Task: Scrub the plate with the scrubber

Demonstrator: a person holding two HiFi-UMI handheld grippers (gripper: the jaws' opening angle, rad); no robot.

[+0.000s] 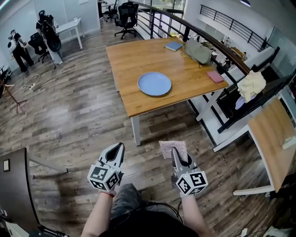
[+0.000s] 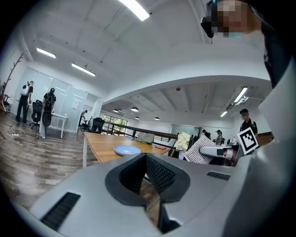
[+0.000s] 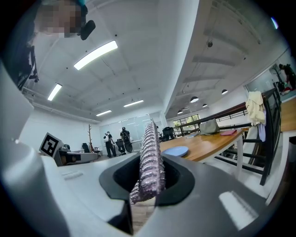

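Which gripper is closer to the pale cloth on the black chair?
Right. The right gripper, shut on the scrubber, is down-left of the pale cloth in the head view; the left gripper is farther left, beyond it.

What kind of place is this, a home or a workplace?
Most likely a workplace, an open-plan office or lab: a large wooden table on a wide wooden floor, a wheeled office chair at the far end, and long strip lights on the ceiling.

Light blue plate (image 1: 154, 84) on a honey-brown wooden table (image 1: 134, 58)
The scrubber (image 1: 166, 149) is mauve-grey with a ribbed weave. The left gripper (image 1: 120, 147) and right gripper (image 1: 174, 151) are pale grey, with black-and-white marker squares. The floor (image 1: 78, 115) is grey-brown planks.
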